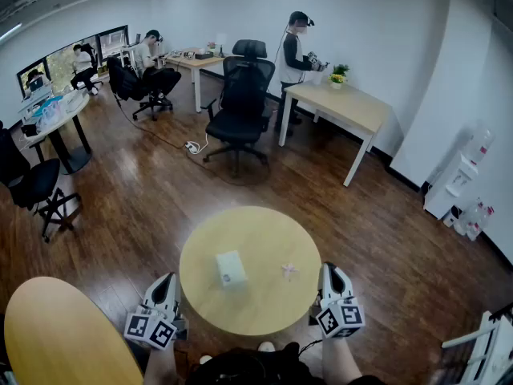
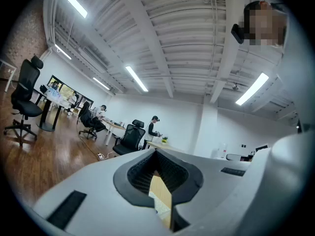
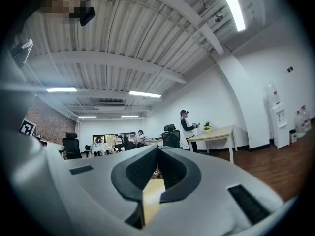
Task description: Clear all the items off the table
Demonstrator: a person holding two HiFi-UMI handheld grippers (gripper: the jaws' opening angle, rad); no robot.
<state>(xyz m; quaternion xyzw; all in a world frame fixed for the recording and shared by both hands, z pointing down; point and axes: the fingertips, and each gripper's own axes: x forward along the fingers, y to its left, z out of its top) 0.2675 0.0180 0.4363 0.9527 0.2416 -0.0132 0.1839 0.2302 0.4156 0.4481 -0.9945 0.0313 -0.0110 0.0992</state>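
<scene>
Head view: the round table [image 1: 200,295] carries a small white box [image 1: 231,269] just off centre toward 9 o'clock and a tiny pale object [image 1: 289,271] toward 3 o'clock, well apart; the left gripper [image 1: 166,281] waits at the rim at 8 o'clock, the right gripper [image 1: 333,273] at 4 o'clock, neither touching anything. Left gripper view: the jaws are clenched on nothing, with a sliver of tabletop [image 2: 161,193] showing below them. Right gripper view: the jaws are likewise pressed together and empty. Reaching in closed would likely shove the box along instead of gripping it; the tiny object looks flat and could slip from a pinch.
</scene>
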